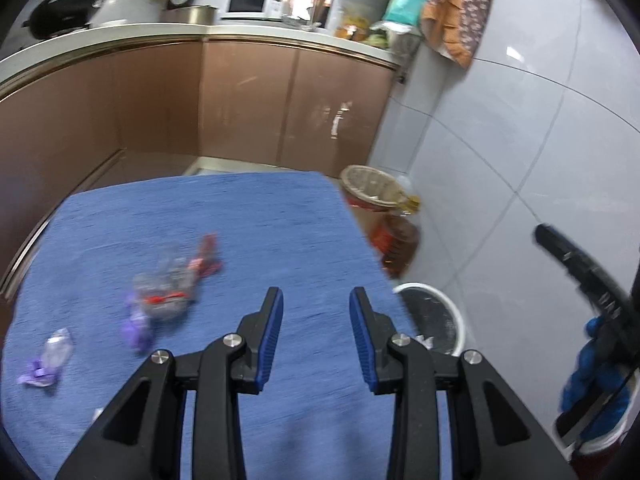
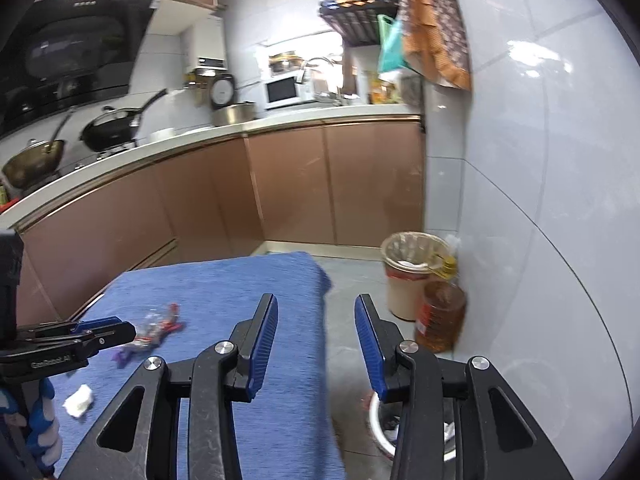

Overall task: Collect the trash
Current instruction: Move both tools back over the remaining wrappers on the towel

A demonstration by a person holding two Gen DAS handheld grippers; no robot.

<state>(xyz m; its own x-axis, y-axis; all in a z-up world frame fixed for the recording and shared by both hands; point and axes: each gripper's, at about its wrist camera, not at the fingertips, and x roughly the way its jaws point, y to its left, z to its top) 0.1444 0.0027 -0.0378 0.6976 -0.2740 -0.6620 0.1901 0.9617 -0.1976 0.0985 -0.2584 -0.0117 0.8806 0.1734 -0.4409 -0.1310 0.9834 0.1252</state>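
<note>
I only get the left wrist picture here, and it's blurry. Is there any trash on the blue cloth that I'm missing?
Observer: Yes. The right wrist view shows a white crumpled tissue on the blue cloth, near the left tool.
Operator: That white bin beside the table, is anything in it?
Observer: From the right view, the white bin sits right under the right tool, with some scraps inside.
Operator: Is the right tool carrying something?
Observer: No, its fingers are spread apart with nothing between them.
Operator: What's cooking on the counter to the left?
Observer: I can't tell about cooking, but a brass-coloured pan stands beside the black wok.
</note>
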